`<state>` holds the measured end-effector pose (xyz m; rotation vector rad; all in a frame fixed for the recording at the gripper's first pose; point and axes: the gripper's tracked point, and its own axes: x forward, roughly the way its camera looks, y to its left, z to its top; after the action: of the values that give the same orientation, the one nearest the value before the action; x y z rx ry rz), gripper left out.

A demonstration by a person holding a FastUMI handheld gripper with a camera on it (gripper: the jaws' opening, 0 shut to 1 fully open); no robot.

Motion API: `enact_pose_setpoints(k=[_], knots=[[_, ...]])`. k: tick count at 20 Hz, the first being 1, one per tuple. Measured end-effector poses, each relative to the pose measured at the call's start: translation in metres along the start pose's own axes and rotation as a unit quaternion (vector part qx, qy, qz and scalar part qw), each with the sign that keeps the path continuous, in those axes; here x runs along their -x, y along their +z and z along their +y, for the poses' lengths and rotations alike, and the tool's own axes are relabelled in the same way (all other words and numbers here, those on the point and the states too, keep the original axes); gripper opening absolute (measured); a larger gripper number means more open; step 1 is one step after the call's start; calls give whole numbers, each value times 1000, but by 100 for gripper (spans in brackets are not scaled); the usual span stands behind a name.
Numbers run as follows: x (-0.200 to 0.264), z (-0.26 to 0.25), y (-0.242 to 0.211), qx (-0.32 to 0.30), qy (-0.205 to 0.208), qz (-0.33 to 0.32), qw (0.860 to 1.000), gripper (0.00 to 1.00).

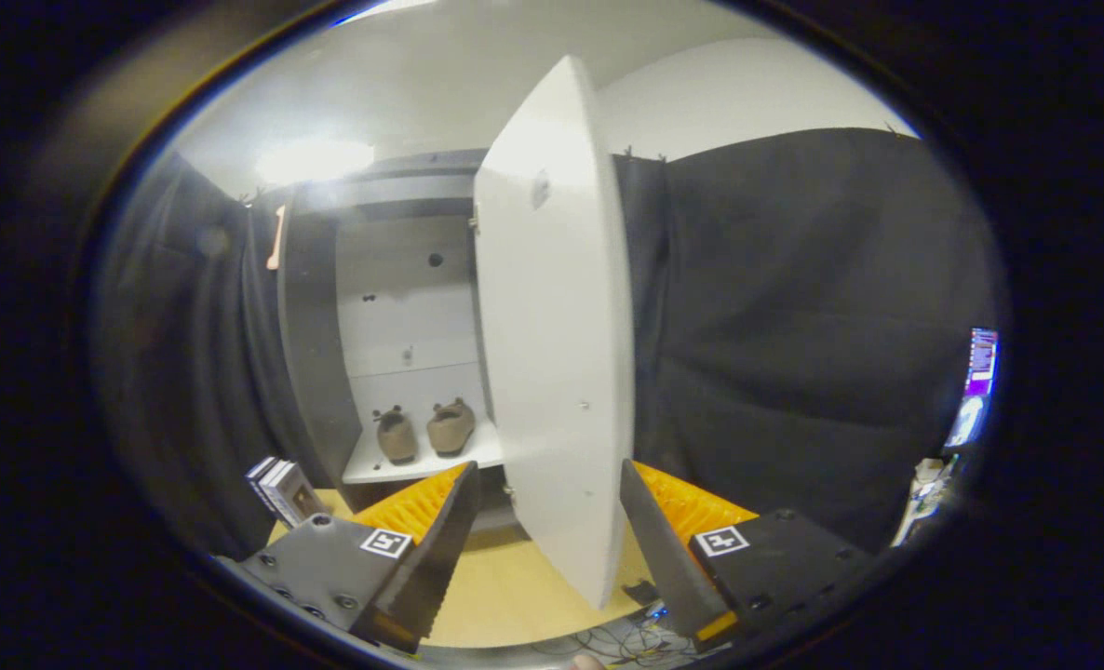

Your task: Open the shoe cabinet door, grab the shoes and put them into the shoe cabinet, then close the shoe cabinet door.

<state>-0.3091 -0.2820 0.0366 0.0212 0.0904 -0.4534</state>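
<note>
- Shoe cabinet door (552, 335): smooth, matt white board.
- Shoes (424, 431): soft, matt, suede-like brown.
- Gripper (545, 516): jaws spread apart either side of the door's edge, with ribbed pads and matt housings.
- Tabletop (505, 596): pale, smooth wood look.

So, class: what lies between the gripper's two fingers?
In the gripper view, the lower edge of the open cabinet door hangs in the gap of the open gripper, touching neither finger. The shoes sit on the shelf beyond.
</note>
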Motion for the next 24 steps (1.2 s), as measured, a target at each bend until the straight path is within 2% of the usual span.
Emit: enact_pose_setpoints(k=[4,10,14,18,24], knots=[[-22,-77,6,5,-25,8,1000,94],[-115,-125,12,14,18,2,1000,95],[-171,-99,13,32,81,-9,996,95],[-204,-71,7,55,130,-6,990,94],[-198,-42,7,41,182,-9,982,94]])
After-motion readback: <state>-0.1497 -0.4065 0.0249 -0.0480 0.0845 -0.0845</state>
